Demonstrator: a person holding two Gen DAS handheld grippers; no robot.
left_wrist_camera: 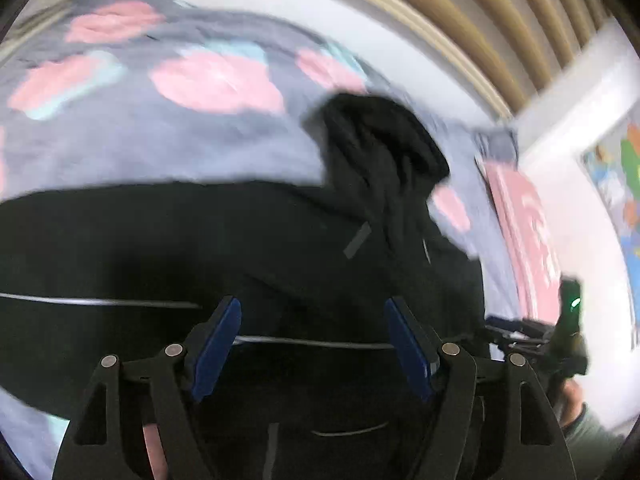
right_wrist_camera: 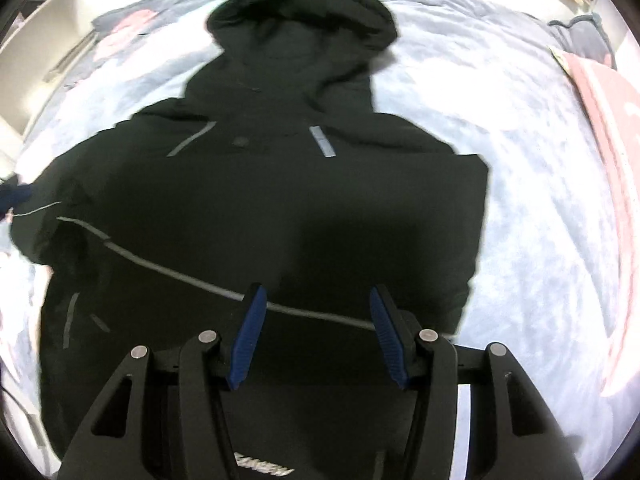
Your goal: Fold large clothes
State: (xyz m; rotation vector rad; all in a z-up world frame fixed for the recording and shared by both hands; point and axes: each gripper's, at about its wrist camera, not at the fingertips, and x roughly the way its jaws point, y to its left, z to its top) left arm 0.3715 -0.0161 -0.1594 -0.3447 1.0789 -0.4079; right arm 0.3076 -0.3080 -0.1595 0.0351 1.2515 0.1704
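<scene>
A large black hooded jacket [right_wrist_camera: 260, 200] with thin grey reflective stripes lies spread on a bed, hood [right_wrist_camera: 304, 16] at the far end. It also shows in the left wrist view [left_wrist_camera: 200, 240], hood bunched at the right. My right gripper [right_wrist_camera: 316, 316] is open and empty, its blue pads hovering over the jacket's lower body. My left gripper [left_wrist_camera: 312, 328] is open and empty above the jacket's body. The right gripper shows in the left wrist view [left_wrist_camera: 536, 336] at the far right, beside the jacket.
The bed is covered by a grey-blue blanket [left_wrist_camera: 140, 128] with pink and teal blotches. A pink cloth [right_wrist_camera: 608, 128] lies along the bed's right side. A slatted headboard [left_wrist_camera: 480, 20] and a white wall stand behind.
</scene>
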